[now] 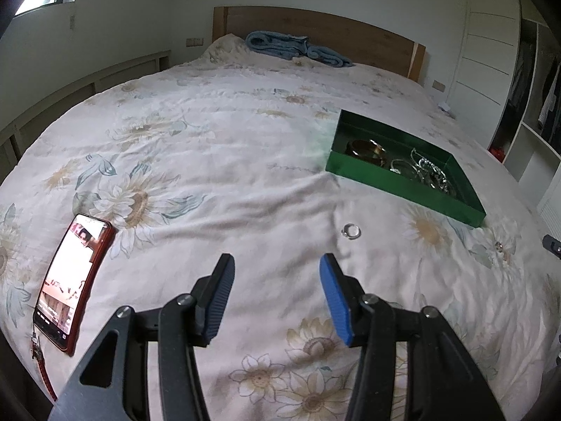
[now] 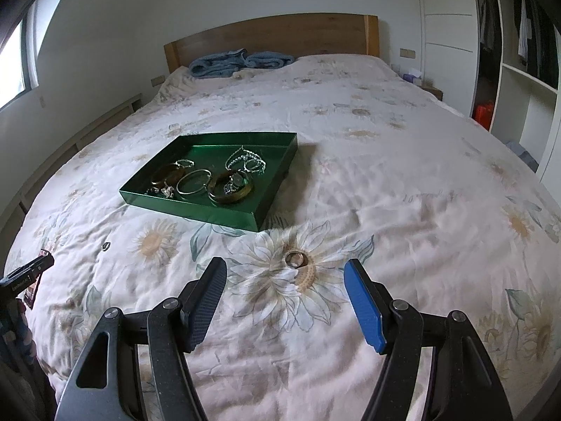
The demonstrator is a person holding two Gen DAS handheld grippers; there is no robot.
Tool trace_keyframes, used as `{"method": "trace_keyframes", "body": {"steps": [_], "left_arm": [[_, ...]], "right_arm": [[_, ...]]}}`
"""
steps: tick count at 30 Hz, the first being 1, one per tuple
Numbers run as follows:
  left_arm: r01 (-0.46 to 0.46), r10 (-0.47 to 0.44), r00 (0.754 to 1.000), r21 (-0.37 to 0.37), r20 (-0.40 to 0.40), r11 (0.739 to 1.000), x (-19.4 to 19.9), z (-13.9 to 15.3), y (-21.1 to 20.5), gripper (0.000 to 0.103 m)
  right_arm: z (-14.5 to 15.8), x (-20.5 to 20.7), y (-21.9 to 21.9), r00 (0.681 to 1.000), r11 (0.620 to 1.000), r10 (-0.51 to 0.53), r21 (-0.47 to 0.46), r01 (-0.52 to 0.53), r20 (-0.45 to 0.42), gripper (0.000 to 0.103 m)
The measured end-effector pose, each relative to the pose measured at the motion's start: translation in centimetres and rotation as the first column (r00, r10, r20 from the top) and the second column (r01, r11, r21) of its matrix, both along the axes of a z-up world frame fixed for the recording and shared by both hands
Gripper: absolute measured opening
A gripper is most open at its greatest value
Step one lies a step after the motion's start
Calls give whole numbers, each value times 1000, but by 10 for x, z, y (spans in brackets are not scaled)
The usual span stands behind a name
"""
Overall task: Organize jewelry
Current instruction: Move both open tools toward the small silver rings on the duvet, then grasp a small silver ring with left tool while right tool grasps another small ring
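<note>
A green tray (image 2: pixel 196 210) sits on the bed and holds several bangles, bracelets and chains; it also shows in the left wrist view (image 1: pixel 403 184). A silver ring (image 2: pixel 294 259) lies on the bedspread just ahead of my right gripper (image 2: pixel 284 272), which is open and empty. A smaller clear ring (image 1: pixel 351 231) lies ahead and slightly right of my left gripper (image 1: pixel 277 263), also open and empty; it shows in the right wrist view (image 2: pixel 106 245). The silver ring appears at the far right in the left wrist view (image 1: pixel 499 245).
A phone in a red case (image 1: pixel 72 280) lies on the bed left of the left gripper. A blue towel (image 2: pixel 242 61) lies by the wooden headboard (image 2: pixel 273 35). A wardrobe with shelves (image 2: pixel 519 70) stands to the right.
</note>
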State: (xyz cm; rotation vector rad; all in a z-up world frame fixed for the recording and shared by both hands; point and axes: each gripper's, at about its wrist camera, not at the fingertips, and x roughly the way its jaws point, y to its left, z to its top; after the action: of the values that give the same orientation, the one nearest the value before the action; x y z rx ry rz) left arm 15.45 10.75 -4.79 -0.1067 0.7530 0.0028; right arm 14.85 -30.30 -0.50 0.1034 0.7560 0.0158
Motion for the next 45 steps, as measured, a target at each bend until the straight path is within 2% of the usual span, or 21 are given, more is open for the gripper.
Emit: {"method": "trace_keyframes", "body": {"steps": [17, 23, 32, 35, 39, 45], "left_arm": [[-17, 17, 1000, 3, -12, 1000, 5, -4, -7, 49], [-29, 28, 999, -23, -18, 999, 6, -6, -5, 49], [87, -88, 996, -10, -29, 996, 18, -11, -40, 49], [134, -135, 990, -33, -37, 990, 30, -17, -52, 49], [161, -164, 986, -68, -43, 985, 48, -24, -58, 48], [176, -179, 983, -63, -45, 982, 69, -36, -66, 48]], "right_arm": [[-14, 2, -32, 999, 998, -49, 37, 49, 5, 69], [-20, 3, -41, 998, 998, -56, 42, 56, 8, 69], [-31, 5, -48, 999, 999, -43, 32, 43, 3, 69], [-36, 9, -49, 999, 999, -34, 30, 34, -5, 69], [-42, 14, -46, 1000, 1000, -15, 11, 15, -16, 69], [-53, 27, -40, 999, 1000, 15, -11, -15, -34, 69]]}}
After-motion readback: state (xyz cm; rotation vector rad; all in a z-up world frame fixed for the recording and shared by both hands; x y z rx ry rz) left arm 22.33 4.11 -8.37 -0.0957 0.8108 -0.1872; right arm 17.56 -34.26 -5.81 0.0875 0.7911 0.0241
